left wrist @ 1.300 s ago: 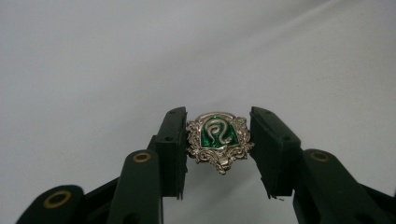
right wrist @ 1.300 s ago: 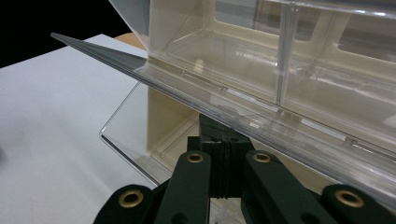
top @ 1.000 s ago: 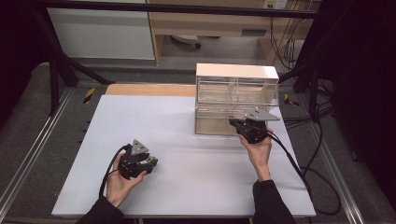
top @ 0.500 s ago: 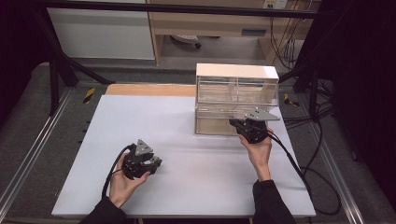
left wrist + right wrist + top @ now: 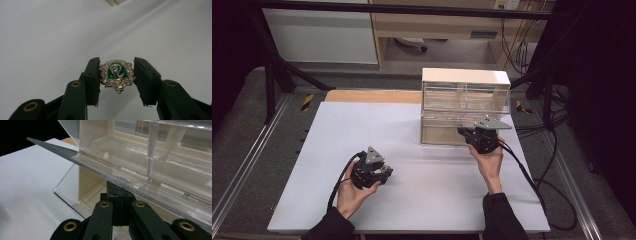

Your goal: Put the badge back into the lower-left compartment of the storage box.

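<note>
high view: i had both grippers over the white table (image 5: pixel 422 200), left gripper (image 5: pixel 384 172) low near the front left, right gripper (image 5: pixel 464 132) up against the drawer cabinet (image 5: pixel 464 107) at the back right.
key relation: the badge (image 5: pixel 117 75) sat in my left gripper, and the cabinet's bottom drawer (image 5: pixel 82 192) lay ahead and to the right of it, well apart across bare table. the left hand (image 5: pixel 354 192) carried the thing, the right hand (image 5: pixel 487 162) was the one at the drawer.
badge: small silver crest with a green enamel centre and a curled snake shape, held upright-ish between the jaws, its width running jaw to jaw, clear of the table in the left gripper view.
left gripper state: partly closed, jaws clamped on the badge's two sides, pads touching its edges.
right gripper state: jaws pressed together in the right gripper view (image 5: pixel 120 210), tips under the clear front lip of the bottom drawer; looked like they pinched that front edge, but i could not tell for certain how much plastic was between them.
drawer: clear, tilted or pulled out at the front, inside looked bare where visible.
step judged: drawer being held open so the badge could go in.
next move judged: left gripper must travel forward and right to the drawer opening.
risk: badge slipping, since only thin ornate edges were gripped.
</note>
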### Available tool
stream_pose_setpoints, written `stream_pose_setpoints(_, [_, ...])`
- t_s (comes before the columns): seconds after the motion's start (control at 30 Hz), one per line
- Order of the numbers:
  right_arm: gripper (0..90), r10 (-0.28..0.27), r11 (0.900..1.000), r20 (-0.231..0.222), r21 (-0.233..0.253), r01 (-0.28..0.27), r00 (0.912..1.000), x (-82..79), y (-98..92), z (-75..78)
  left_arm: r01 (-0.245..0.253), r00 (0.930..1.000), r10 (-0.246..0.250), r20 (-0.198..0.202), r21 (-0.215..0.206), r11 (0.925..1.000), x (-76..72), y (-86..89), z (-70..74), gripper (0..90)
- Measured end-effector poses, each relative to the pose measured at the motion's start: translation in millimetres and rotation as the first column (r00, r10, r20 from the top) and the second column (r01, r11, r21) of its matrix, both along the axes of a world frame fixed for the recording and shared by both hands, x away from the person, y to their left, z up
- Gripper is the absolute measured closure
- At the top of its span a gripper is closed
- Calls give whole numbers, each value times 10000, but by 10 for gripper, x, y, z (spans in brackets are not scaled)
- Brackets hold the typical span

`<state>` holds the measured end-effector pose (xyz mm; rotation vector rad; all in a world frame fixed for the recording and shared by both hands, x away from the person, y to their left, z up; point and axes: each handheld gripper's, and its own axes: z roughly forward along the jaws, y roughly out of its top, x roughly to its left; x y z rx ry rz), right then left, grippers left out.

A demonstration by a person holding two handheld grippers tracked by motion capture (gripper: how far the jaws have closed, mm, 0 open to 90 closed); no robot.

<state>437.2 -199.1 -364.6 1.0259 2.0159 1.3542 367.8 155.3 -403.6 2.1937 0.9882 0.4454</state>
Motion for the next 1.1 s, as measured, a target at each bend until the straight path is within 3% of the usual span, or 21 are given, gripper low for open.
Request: stream_pose_setpoints(1.1, [900, 13, 10000, 12, 24, -13, 10000, -5, -5, 8, 511, 9981, -499, 371, -336, 9981, 179, -427, 249, 567])
